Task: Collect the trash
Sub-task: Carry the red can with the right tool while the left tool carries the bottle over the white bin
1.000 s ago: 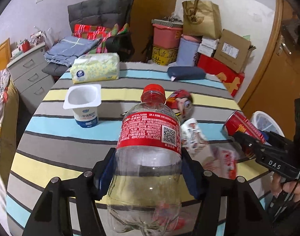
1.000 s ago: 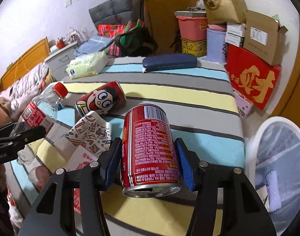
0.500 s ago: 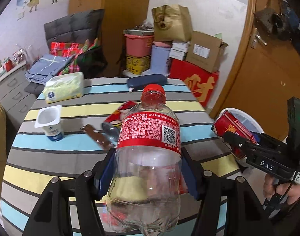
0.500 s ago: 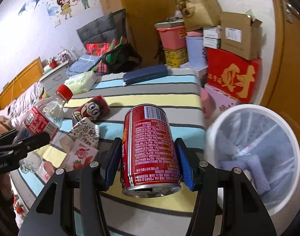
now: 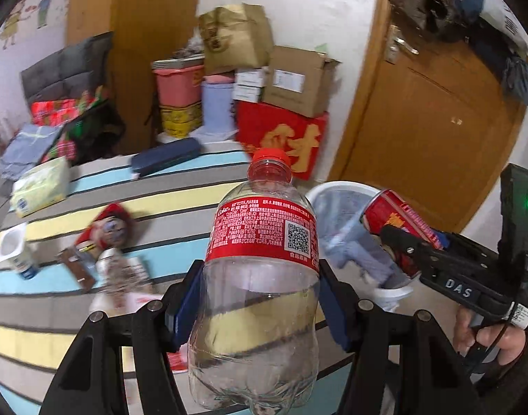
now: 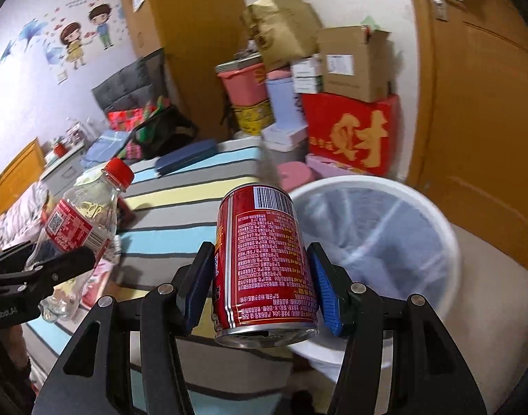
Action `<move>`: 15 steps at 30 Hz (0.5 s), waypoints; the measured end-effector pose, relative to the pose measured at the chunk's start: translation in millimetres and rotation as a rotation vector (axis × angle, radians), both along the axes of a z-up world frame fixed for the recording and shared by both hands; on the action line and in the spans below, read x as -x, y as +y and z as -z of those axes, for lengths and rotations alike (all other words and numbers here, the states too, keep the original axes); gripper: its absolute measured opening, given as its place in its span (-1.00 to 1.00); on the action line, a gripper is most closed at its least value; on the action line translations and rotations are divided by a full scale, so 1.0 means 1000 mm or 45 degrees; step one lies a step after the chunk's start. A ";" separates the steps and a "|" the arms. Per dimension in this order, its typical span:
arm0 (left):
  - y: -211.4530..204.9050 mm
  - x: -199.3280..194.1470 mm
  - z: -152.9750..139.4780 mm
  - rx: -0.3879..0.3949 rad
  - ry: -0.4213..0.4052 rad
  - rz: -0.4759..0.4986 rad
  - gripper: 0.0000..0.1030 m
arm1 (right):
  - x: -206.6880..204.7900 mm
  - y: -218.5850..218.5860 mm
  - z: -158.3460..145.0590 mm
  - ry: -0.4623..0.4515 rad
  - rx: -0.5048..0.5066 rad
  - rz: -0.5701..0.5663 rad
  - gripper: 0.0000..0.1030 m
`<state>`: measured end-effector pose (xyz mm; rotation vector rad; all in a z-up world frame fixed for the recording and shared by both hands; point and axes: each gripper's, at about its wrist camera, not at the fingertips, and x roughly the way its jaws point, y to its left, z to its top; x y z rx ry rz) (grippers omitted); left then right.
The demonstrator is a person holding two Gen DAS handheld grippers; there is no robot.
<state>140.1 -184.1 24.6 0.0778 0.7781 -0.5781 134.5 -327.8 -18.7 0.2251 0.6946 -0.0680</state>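
Note:
My left gripper is shut on a clear plastic bottle with a red cap and red label, held above the striped table's right edge. My right gripper is shut on a red can, held at the near rim of the white trash bin, which is lined with a pale bag. The bin and the can also show in the left wrist view, to the right of the bottle. The bottle shows at the left of the right wrist view.
On the striped table lie a red cartoon can, a white yogurt cup, wrappers, a tissue pack and a dark blue case. Boxes are stacked behind; a wooden door stands at the right.
Both grippers have swung right, away from the table and towards the bin. The can now hangs at the bin's rim. Both grips are unchanged.

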 end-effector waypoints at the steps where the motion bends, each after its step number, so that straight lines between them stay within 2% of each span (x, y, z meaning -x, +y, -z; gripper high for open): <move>1: -0.008 0.001 0.000 -0.006 -0.005 0.016 0.22 | 0.002 -0.005 0.000 0.004 0.005 0.018 0.09; 15: -0.106 0.009 0.010 -0.029 0.018 0.216 0.22 | 0.020 -0.061 0.011 0.074 0.040 0.174 0.09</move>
